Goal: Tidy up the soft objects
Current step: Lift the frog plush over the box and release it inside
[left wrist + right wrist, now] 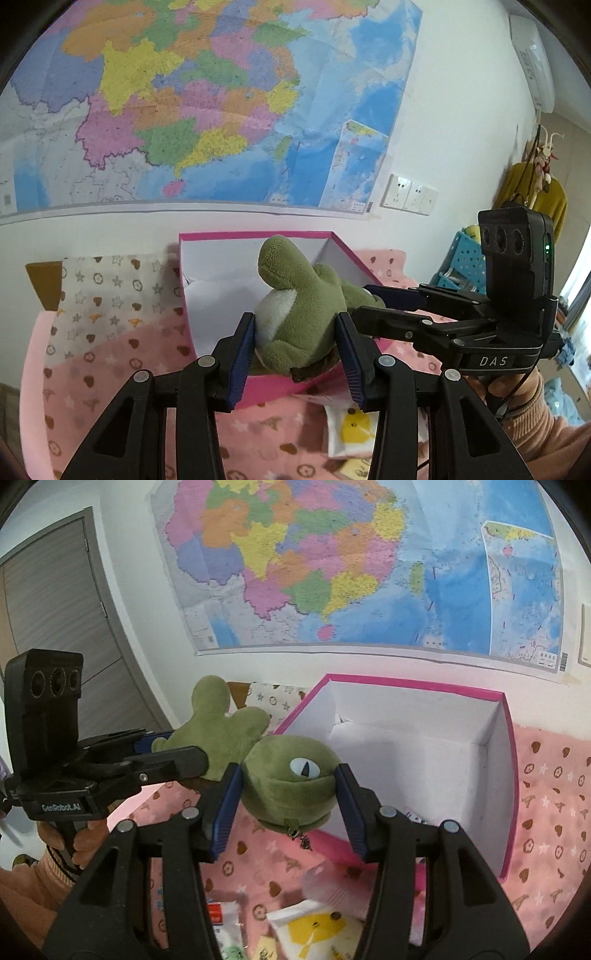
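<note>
Green plush frog up in the air, gripped at both ends by 2 grippers. Left gripper clamped on the frog's body, blue pads pressing into the white belly on one side and the green flank on the other. Right gripper clamped on the round head, 1 eye facing the right wrist camera, a small zipper pull dangling under the chin. Body and limbs trailing off toward the left gripper in the right wrist view, one paw sticking up. Held just in front of the open pink box, white inside, near its front rim, not in it yet. Box sitting on a pink blanket printed with hearts and stars. Below the frog on the blanket, a white packet with a yellow patch. Big colourful map on the wall behind.
</note>
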Motion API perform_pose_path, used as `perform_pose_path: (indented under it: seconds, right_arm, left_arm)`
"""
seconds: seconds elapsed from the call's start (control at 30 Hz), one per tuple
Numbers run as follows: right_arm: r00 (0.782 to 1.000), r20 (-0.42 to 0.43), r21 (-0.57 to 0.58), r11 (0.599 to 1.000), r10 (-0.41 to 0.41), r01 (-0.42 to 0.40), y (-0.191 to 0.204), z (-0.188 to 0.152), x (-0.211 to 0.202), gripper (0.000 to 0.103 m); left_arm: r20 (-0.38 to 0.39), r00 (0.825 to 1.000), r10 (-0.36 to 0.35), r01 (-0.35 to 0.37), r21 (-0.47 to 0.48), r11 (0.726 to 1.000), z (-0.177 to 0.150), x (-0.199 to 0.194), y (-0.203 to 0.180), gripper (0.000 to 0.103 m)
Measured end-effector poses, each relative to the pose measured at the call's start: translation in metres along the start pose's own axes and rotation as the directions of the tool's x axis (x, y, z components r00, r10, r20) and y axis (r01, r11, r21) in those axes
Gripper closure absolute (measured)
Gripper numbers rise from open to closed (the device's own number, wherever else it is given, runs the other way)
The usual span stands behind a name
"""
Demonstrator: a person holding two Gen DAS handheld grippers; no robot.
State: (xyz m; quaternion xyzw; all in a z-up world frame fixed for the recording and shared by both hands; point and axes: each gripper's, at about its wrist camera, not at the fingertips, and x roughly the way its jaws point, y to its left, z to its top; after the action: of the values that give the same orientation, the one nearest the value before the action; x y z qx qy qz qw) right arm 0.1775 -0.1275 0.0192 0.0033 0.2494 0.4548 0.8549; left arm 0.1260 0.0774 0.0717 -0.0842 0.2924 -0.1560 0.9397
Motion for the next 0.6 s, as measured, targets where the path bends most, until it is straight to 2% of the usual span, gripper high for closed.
perform_pose_path:
  seconds: [0.4,0.6]
  right_arm:
    - [0.996,-0.086,0.068,0.998,-0.008,0.014,-0.032,0.002,0.041,0.049]
    - [0.991,-0.136,0.094,0.996,-0.001,0.013,-0.043,-0.005,0.064,0.049]
  left_arm:
    - [-0.065,0.997,0.043,-0.043,-0.008,0.999,0.003,0.045,0.017,0.058]
    - [-0.122,0.992,0.039,-0.044,-0.042,0.998,-0.004,0.066,0.033,0.058]
